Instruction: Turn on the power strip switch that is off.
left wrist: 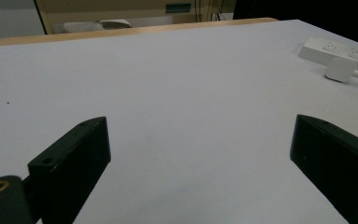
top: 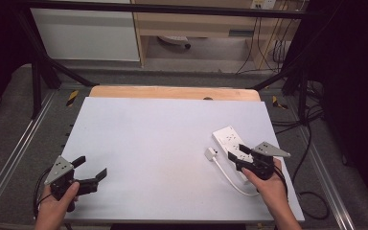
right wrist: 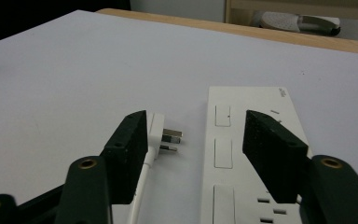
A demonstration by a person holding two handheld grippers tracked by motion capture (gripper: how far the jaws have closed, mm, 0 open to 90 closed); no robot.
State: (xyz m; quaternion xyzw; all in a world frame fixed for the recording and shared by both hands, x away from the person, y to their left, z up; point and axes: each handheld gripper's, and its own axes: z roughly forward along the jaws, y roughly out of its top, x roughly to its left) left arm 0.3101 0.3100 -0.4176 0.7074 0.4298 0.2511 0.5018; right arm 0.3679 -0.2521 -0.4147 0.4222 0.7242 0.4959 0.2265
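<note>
A white power strip (top: 227, 139) lies on the right side of the table, and its white plug (top: 211, 153) rests beside it on its white cable (top: 230, 178). My right gripper (top: 238, 153) hovers over the near end of the strip, open. In the right gripper view the plug (right wrist: 163, 134) with its metal prongs lies just inside the left jaw, while the power strip (right wrist: 247, 105) runs under the right jaw, and the gripper (right wrist: 198, 140) holds nothing. My left gripper (top: 91, 166) stands wide open at the table's near left, empty (left wrist: 200, 140). The left gripper view has the strip (left wrist: 333, 49) and plug (left wrist: 340, 70) far off.
A white sheet (top: 153, 143) covers the table, with a wooden edge (top: 172, 92) showing at the back. Metal frame rails (top: 9, 153) flank both sides. Cables (top: 311, 143) trail on the floor to the right. A cabinet (top: 196, 24) stands behind.
</note>
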